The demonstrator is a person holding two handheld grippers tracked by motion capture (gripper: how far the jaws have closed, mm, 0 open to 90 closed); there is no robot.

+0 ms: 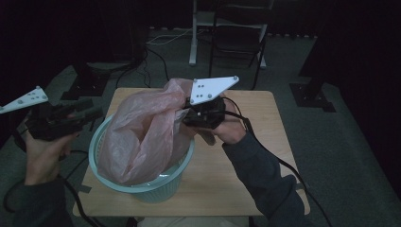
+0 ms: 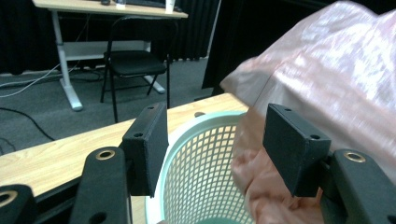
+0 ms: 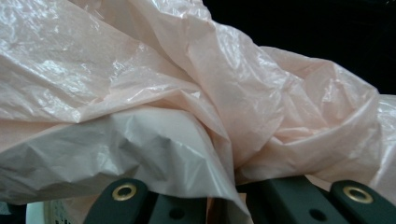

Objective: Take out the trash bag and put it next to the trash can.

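A thin pink plastic bag (image 1: 142,132) sits partly inside a pale green mesh basket (image 1: 163,187) that stands at the near left corner of the wooden worktop (image 1: 236,175), its rim overhanging the left edge a little. The work in hand looks like lining the basket with the bag.

The right claw (image 1: 187,111) is clamped on a bunched fold at the top of the bag, above the basket's far right rim; in the right gripper view the film (image 3: 196,93) gathers down between its closed jaws. Holding it high there probably keeps the mouth of the bag lifted and stretched, so the rest can be spread over the rim (the film is limp and would otherwise slump into the basket).

The left claw (image 1: 92,113) hovers off the worktop's left edge, beside the basket, gripping nothing. In the left gripper view its jaws stand wide apart, aimed at the basket rim (image 2: 187,135) and the bag's near side (image 2: 261,182), seemingly ready to take a second hold opposite the first.
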